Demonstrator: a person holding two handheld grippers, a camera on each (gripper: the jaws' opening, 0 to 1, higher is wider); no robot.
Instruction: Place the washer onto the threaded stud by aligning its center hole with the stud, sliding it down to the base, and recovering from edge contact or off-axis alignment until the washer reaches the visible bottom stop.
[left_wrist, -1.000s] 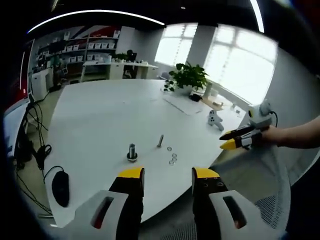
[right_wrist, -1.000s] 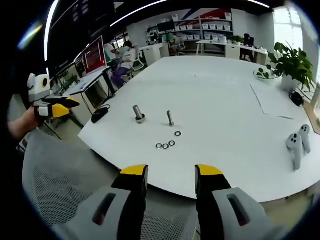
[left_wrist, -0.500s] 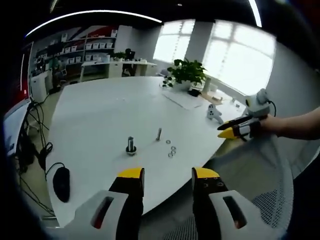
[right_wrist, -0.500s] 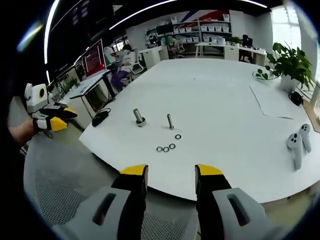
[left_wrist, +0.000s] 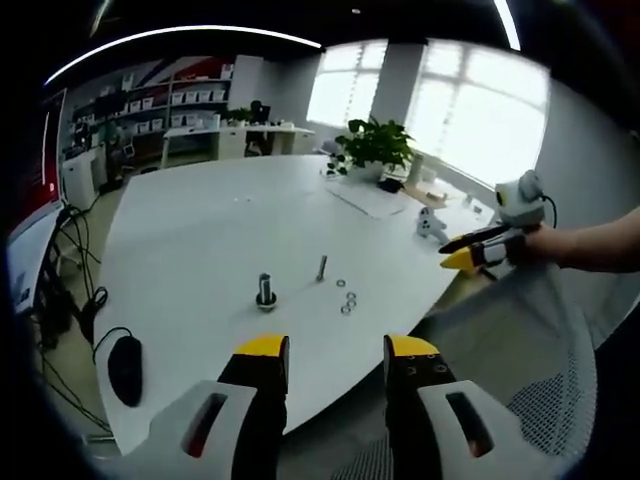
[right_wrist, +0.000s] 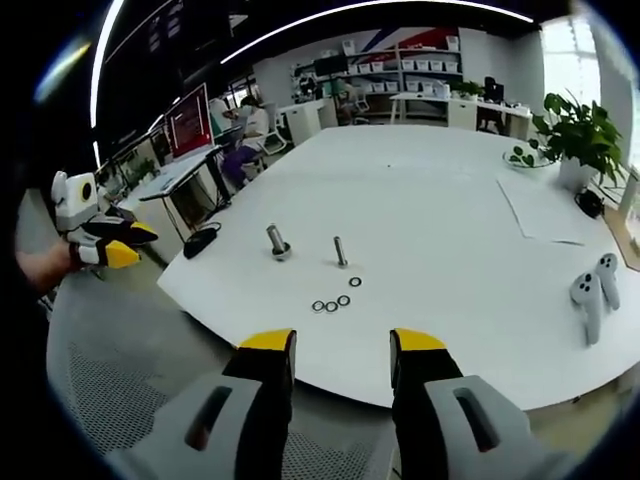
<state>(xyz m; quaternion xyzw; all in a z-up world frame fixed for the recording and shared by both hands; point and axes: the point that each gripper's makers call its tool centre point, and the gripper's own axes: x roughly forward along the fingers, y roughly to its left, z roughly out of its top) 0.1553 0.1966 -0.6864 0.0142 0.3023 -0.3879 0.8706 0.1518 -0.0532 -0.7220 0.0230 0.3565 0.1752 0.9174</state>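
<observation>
A thick threaded stud (left_wrist: 265, 293) (right_wrist: 277, 241) stands upright on the white table (left_wrist: 200, 230) (right_wrist: 440, 200), with a thinner bolt (left_wrist: 322, 267) (right_wrist: 340, 251) upright beside it. Several small washers (left_wrist: 348, 298) (right_wrist: 332, 303) lie flat on the table just past the bolt. My left gripper (left_wrist: 337, 350) is open and holds nothing, well short of the table edge. My right gripper (right_wrist: 343, 345) is likewise open with nothing in it, off the table's near edge. Each gripper also shows in the other's view, held by a hand: the right gripper (left_wrist: 478, 252) and the left gripper (right_wrist: 108, 243).
A black mouse (left_wrist: 124, 370) (right_wrist: 200, 238) lies near the table's corner. Two white controllers (left_wrist: 430, 226) (right_wrist: 590, 295), a sheet of paper (right_wrist: 545, 205) and a potted plant (left_wrist: 375, 148) (right_wrist: 580, 125) sit further along. A mesh chair (right_wrist: 110, 390) is below the edge.
Both views have shifted slightly with the hands. The stud, bolt and washers lie where they were, and both grippers have stayed open.
</observation>
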